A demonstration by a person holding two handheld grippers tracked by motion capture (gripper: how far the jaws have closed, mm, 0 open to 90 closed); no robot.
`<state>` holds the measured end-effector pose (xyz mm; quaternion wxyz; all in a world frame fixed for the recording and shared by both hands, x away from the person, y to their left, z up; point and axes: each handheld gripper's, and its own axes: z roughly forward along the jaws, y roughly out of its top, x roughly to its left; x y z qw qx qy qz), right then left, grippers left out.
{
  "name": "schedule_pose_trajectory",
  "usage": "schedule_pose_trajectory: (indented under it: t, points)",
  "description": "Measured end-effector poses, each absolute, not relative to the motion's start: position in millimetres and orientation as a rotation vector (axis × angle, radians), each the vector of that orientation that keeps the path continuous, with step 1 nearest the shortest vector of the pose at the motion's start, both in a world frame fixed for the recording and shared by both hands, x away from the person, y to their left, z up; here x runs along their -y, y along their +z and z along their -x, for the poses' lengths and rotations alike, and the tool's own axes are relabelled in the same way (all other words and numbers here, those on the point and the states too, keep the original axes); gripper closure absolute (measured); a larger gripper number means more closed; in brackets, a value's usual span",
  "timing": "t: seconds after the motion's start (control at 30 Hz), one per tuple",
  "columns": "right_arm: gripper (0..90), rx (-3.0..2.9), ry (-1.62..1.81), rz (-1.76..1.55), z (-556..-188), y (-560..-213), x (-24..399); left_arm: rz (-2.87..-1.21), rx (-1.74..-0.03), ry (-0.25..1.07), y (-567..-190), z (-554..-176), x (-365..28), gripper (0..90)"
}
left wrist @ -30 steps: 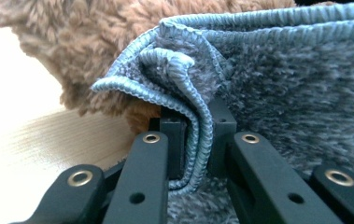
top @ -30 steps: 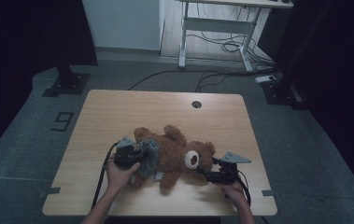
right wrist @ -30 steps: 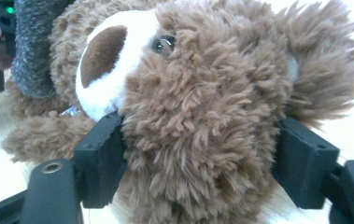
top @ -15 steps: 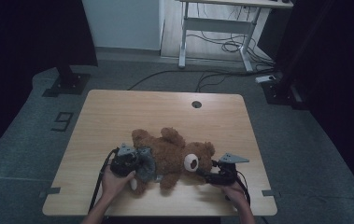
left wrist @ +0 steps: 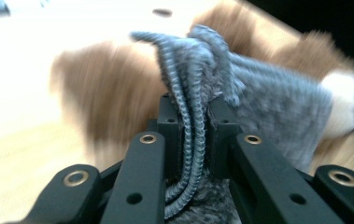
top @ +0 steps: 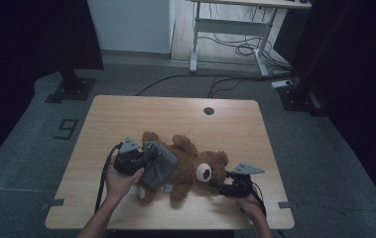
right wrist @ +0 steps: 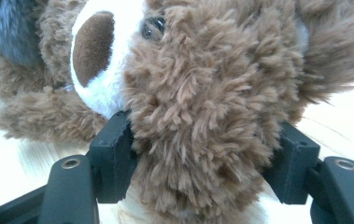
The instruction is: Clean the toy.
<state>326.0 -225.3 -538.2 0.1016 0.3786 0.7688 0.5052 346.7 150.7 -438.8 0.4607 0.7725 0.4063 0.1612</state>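
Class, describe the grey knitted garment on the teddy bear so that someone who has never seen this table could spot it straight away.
Start at the wooden table and find the brown teddy bear lying near its front edge. Over the bear's body, at the end away from its head, sits a grey ribbed knit garment, its hem pinched in the left gripper. It is the one grey, woven thing among brown fur.

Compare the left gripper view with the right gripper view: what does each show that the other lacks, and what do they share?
Left gripper view alone: the left gripper, its jaws pinched shut on a bunched ribbed hem of the grey knitted garment, and the round cable hole in the table.

Right gripper view alone: the right gripper, its jaws pressed on either side of the teddy bear's head, plus the brown nose and one eye. Those jaws have just been closing.

Both: brown fur, the white muzzle, some grey knit, and the light wooden tabletop.
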Motion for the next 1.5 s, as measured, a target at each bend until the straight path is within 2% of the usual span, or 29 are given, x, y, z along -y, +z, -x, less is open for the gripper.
schedule_pose_trajectory:
  t: [0.1, 0.23, 0.4, 0.7, 1.0, 1.17, 1.3, 1.4, 1.5]
  points:
    - [34.8, -2.272, 1.481, -1.098, -325.1, -538.3, 224.6, -1.910, -0.968, 0.393, -430.5, -355.5, -131.9, 78.0]
    - [35.2, -2.272, 1.457, -1.067, -324.0, -538.4, 223.5, -1.947, -0.994, 0.338, -440.4, -373.5, -108.9, 77.6]
    - [35.3, -2.273, 1.446, -1.048, -324.4, -539.4, 223.8, -1.957, -1.017, 0.286, -455.7, -382.8, -108.4, 78.9]
    - [16.9, -2.292, 1.508, -1.121, -328.2, -536.0, 230.3, -1.904, -0.973, 0.332, -475.7, -358.3, -114.5, 81.1]
    - [12.9, -2.186, 1.618, -1.206, -336.8, -506.2, 236.1, -1.860, -0.946, 0.359, -484.1, -335.3, -119.6, 81.5]
    - [5.1, -2.282, 1.560, -1.193, -353.3, -496.9, 214.7, -1.840, -0.948, 0.351, -487.6, -325.8, -124.6, 81.6]
    - [0.0, -2.381, 1.554, -1.212, -359.5, -502.4, 207.1, -1.831, -0.941, 0.337, -490.8, -319.8, -128.7, 81.6]
    - [0.1, -2.427, 1.585, -1.228, -357.5, -511.3, 204.9, -1.830, -0.931, 0.335, -492.5, -315.0, -130.0, 81.7]
    - [8.8, -2.432, 1.597, -1.208, -351.7, -514.2, 204.0, -1.819, -0.930, 0.319, -494.0, -311.8, -132.7, 81.6]
